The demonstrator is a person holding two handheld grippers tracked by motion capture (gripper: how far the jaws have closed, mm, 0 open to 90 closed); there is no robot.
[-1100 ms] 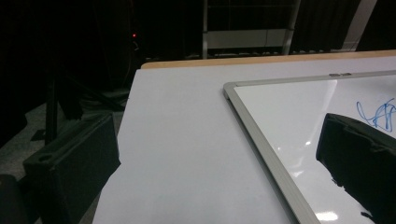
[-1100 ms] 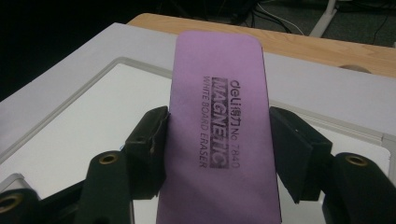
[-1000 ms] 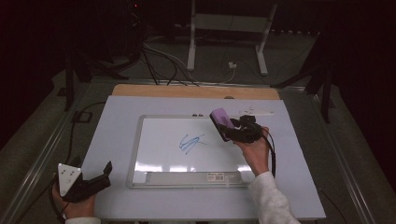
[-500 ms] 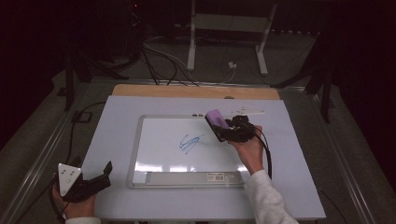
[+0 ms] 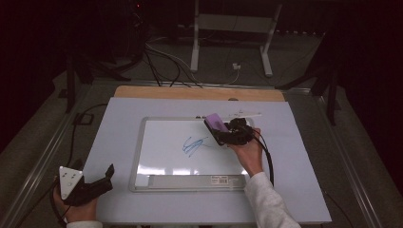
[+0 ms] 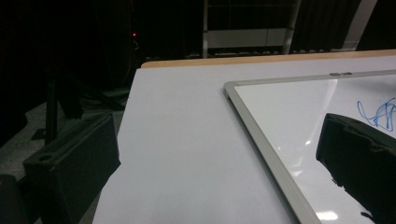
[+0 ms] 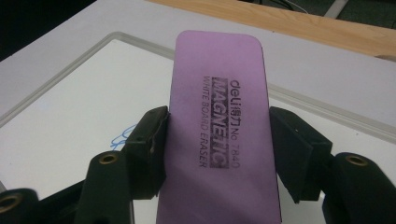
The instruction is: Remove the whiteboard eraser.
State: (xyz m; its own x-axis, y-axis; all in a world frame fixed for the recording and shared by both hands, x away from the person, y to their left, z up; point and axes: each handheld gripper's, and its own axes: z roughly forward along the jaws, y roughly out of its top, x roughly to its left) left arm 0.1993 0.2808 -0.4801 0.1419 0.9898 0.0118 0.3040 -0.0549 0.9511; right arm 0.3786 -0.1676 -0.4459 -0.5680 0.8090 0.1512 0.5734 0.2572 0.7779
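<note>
Nearest, the left tool (image 5: 97, 183) rests at the near left corner of the pale grey tabletop (image 5: 119, 123), off the board, its black jaws apart with nothing between them. Farther in, the right tool (image 5: 223, 135) is clamped on a flat purple magnetic whiteboard eraser (image 7: 219, 135), both pads pressed on its long sides, poised above the far right part of the rectangular silver-framed whiteboard (image 5: 138, 156). To wipe well, I judge the eraser's face should come down flat and sweep across the blue marker scribble (image 5: 194, 145) just to its left, with even pressure. Room is ample on the bare white surface; the raised frame beyond and a thin white marker pen (image 5: 244, 114) on the tabletop past the far edge are the limits to mind.
</note>
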